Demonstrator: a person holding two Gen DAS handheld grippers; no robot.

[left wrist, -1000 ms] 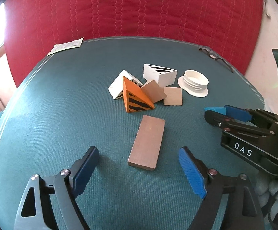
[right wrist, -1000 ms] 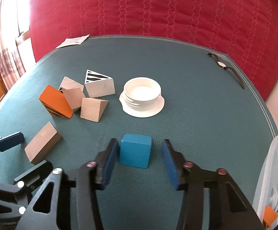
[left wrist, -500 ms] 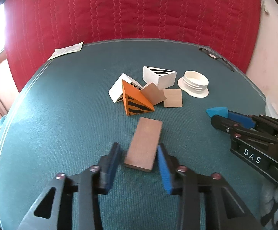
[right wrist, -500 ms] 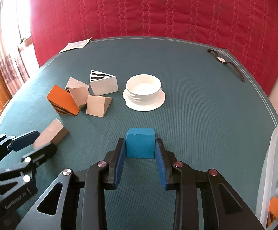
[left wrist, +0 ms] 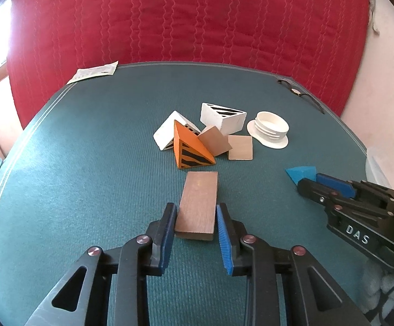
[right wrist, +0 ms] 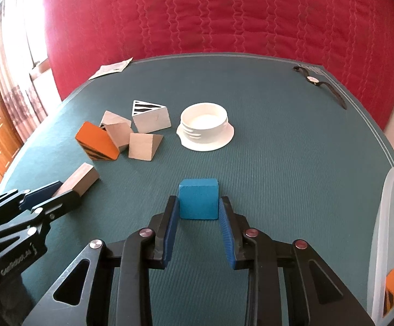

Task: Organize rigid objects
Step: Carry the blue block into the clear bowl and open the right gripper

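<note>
Both grippers tilt steeply down at the green desk [left wrist: 88, 176], side by side. The left gripper [left wrist: 196, 218] has its jaws just closed, clamping the near end of the brown slab [left wrist: 198, 203], which lies flat just in front of the orange wedge [left wrist: 190, 149]. The right gripper [right wrist: 199, 212] has its jaws clenched on the sides of the blue cube [right wrist: 198, 202], which sits on the desk near the white ring [right wrist: 205, 126], a clear bin [right wrist: 392, 217] at the right edge.
</note>
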